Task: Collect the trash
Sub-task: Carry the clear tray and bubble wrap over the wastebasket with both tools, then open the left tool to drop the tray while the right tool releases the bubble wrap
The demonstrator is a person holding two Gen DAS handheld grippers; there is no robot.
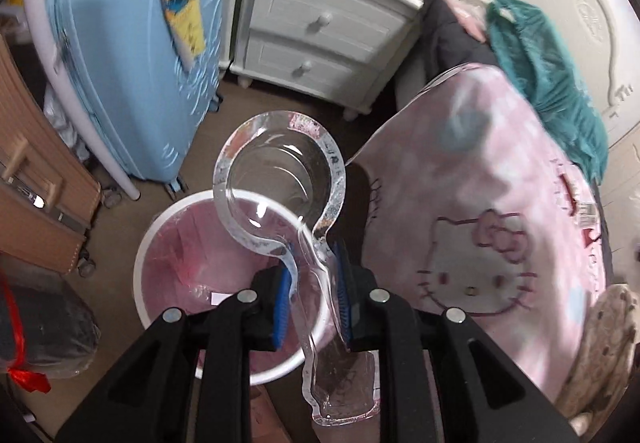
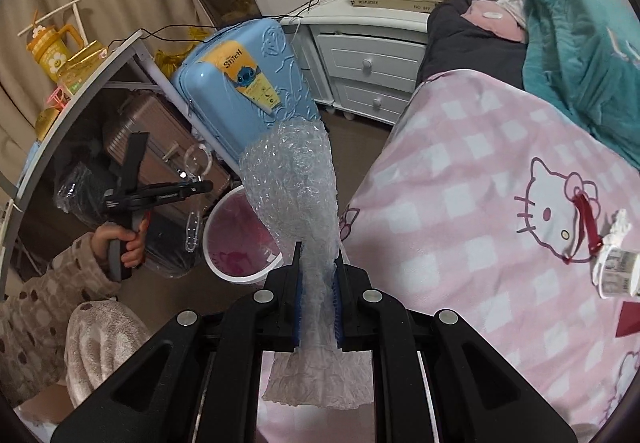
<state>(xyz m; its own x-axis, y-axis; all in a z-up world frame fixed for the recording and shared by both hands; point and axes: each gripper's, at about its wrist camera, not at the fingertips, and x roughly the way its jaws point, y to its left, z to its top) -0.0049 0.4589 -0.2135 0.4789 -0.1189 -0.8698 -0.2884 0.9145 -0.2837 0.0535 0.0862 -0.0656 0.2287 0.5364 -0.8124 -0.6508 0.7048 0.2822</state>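
My left gripper (image 1: 314, 263) is shut on a clear plastic blister pack (image 1: 276, 179) with a round cup-shaped end, held over the white bin (image 1: 140, 263) with a pink liner. The same gripper (image 2: 208, 185) and pack (image 2: 196, 159) show in the right wrist view, left of the bin (image 2: 216, 267). My right gripper (image 2: 318, 255) is shut on a crumpled sheet of bubble wrap (image 2: 292, 179), held above the bin's right rim beside the bed. On the pink Hello Kitty blanket (image 2: 480, 183) lie a small white cup (image 2: 616, 275), a red strap (image 2: 586, 219) and a red scrap (image 2: 628, 317).
A blue suitcase (image 1: 132, 75) and a brown suitcase (image 1: 36, 179) stand left of the bin. A white nightstand (image 1: 320, 27) is behind it. The bed with a teal blanket (image 1: 540, 55) fills the right. A bagged dark bundle (image 1: 44, 323) lies at the lower left.
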